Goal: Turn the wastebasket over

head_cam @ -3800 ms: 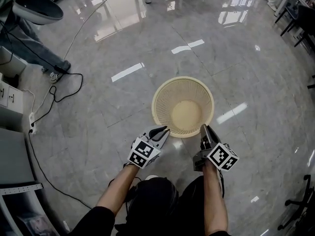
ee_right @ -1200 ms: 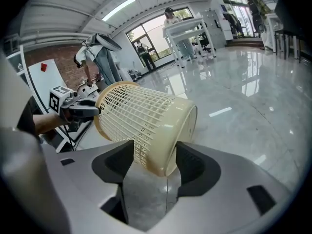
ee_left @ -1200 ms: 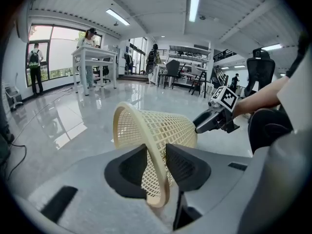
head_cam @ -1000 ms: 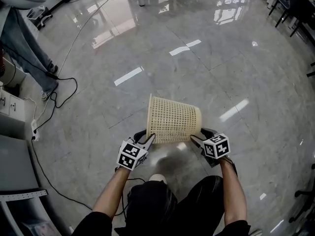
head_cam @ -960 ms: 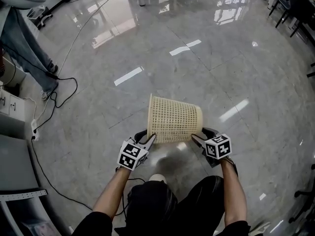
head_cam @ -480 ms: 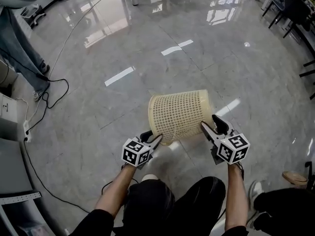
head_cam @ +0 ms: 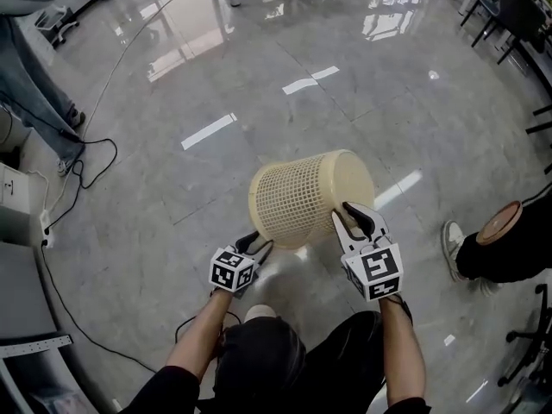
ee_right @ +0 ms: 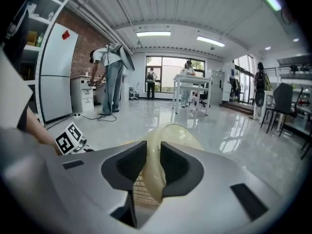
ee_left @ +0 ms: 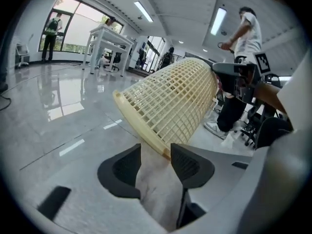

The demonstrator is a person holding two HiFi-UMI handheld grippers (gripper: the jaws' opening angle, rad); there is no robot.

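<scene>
Two tools (head_cam: 258, 247) (head_cam: 354, 219) angled down beside tipped wastebasket (head_cam: 297, 198)

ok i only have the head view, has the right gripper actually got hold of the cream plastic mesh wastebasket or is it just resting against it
observer: in the right gripper view the right gripper has just been closing, and its pads press on the solid base edge of the cream plastic mesh wastebasket
operator: and the left one, same
observer: no, in the left gripper view the left gripper has just been opening; its jaws stand apart, the basket's open rim at their tips, not pinched
</scene>
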